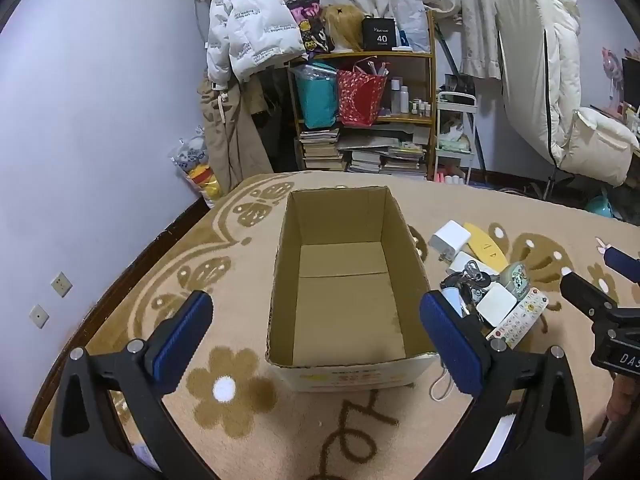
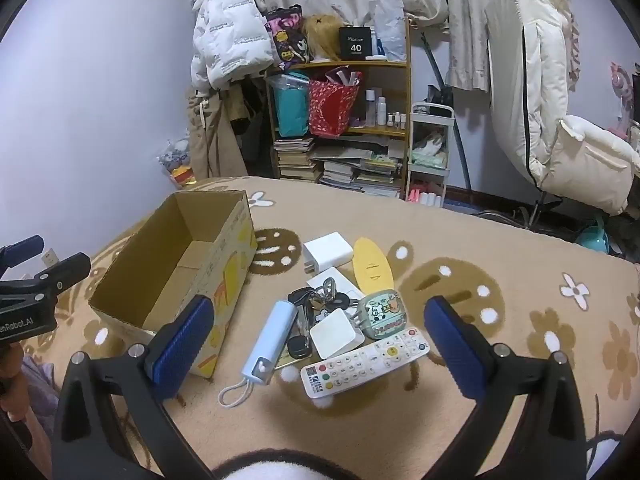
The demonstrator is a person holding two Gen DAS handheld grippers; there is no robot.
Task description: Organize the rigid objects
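A black box (image 2: pixel 355 43) on the top of the far shelf (image 2: pixel 408 80) carries a white "40", with smaller lines above and below it too small to read. The left claw's black body (image 2: pixel 24 320), seen at the left edge of the right wrist view, bears white lettering ending in "enRobot_AI"; the start is cut off. In the left wrist view the right claw's body (image 1: pixel 618 354) shows "DAS" at the right edge, the rest out of frame. The white puffer jacket (image 1: pixel 248 28) hanging far left is printed with repeated grey lines of text, illegible. The remote control (image 2: pixel 364 362) has a code square and a small logo, unreadable. Print on the cardboard box (image 1: pixel 348 378) is blurred.
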